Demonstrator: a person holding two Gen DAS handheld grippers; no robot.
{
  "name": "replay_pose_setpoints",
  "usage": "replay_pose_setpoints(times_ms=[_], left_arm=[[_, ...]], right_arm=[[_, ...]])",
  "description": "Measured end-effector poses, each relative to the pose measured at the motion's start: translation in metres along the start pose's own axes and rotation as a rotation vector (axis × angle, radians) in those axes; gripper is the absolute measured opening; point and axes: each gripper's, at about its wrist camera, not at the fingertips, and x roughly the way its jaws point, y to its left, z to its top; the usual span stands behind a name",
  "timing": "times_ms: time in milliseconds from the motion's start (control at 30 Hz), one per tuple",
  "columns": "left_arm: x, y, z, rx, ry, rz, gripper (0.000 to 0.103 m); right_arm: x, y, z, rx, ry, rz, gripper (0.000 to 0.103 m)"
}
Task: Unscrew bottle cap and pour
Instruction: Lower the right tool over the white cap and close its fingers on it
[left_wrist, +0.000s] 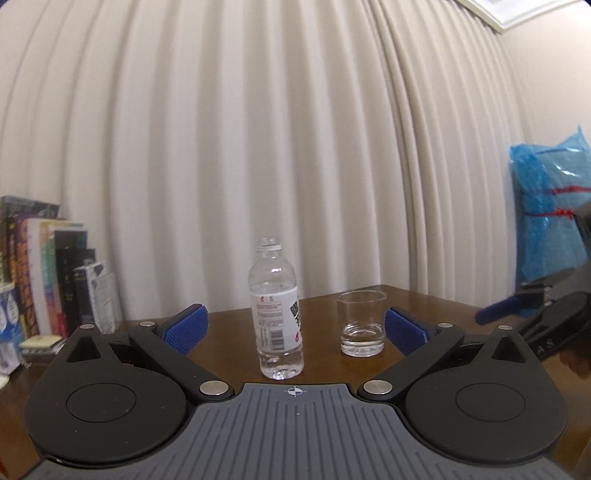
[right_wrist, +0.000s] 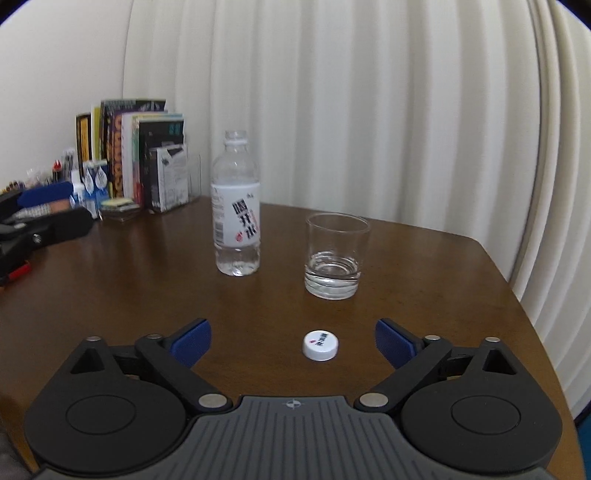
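The uncapped water bottle (right_wrist: 236, 206) stands upright on the brown wooden table (right_wrist: 443, 295) with only a little water at its bottom, and the clear glass tumbler (right_wrist: 337, 254), holding a shallow layer of water, stands just to its right without touching it. The right gripper (right_wrist: 293, 341) is spread wide and holds nothing; the white bottle cap (right_wrist: 320, 345) lies flat on the table between its blue pads (right_wrist: 194, 341), touching neither. The left gripper (left_wrist: 295, 328) is likewise wide open and empty, the bottle standing beyond its fingertips and the tumbler toward its right pad.
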Motion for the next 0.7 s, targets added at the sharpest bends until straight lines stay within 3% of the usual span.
replay_pose_setpoints(times_ms=[300, 700], left_arm=[[0.036, 0.01, 0.0, 0.03, 0.046, -0.042, 0.103], [0.061, 0.024, -0.003, 0.022, 0.062, -0.054, 0.103]], right_arm=[[0.039, -0.013, 0.008, -0.037, 0.138, 0.06, 0.068], [0.062, -0.026, 0.008, -0.022, 0.184, 0.065, 0.058]])
